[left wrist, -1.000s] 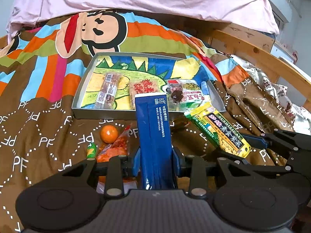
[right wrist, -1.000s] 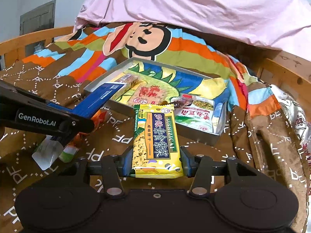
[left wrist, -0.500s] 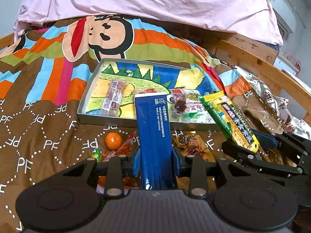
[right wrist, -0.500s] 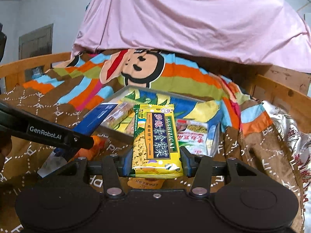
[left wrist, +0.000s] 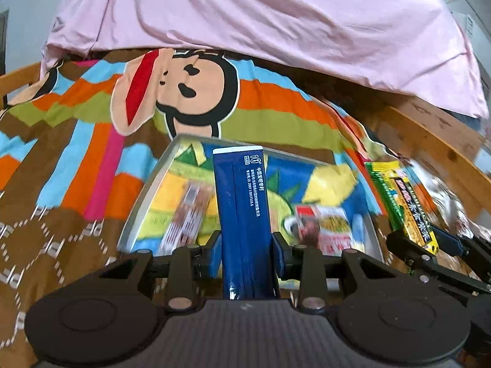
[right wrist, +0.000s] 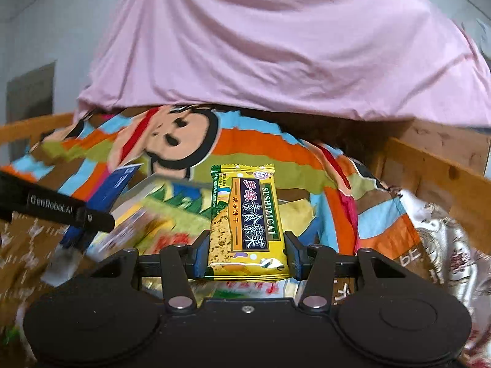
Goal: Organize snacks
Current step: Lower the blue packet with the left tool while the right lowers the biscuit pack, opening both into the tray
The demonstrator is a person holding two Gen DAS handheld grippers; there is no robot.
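Left hand-held gripper [left wrist: 246,253] — blue packet [left wrist: 242,211]

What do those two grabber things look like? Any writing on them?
Both are black plastic. The left gripper and right gripper each have blue finger pads, two round discs on the body and silver screws. White "GenRobot.AI" lettering runs along the left one's side.

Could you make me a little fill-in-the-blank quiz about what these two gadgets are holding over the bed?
1. The left hand-held gripper clamps a long ____ packet.
2. The right hand-held gripper clamps a ____ biscuit packet.
3. Snacks already lie in the shallow ____.
4. Behind the cartoon blanket hangs a ____ sheet.

Missing words: blue; yellow; tray; pink
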